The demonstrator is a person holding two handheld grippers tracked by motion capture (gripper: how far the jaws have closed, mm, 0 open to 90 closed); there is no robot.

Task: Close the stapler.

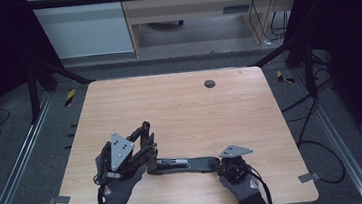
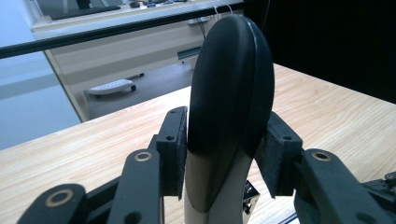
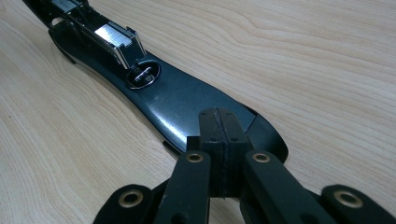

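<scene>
A dark stapler lies folded open near the table's front edge. Its base (image 1: 185,164) (image 3: 187,100) lies flat, with the shiny metal magazine (image 3: 114,39) at its far end in the right gripper view. Its rounded black top arm (image 2: 229,84) (image 1: 145,130) stands tilted upward at the left. My left gripper (image 2: 224,154) (image 1: 146,148) is shut on that arm, one pad against each side. The jaws of my right gripper (image 3: 219,126) (image 1: 220,164) are shut with nothing between them. Their tips rest on the near end of the base.
The wooden table (image 1: 179,102) has a dark round grommet (image 1: 209,83) near its far edge. A black frame stands around the table, and cables (image 1: 318,144) lie on the floor at the right. A pale cabinet (image 1: 81,26) and a desk stand beyond.
</scene>
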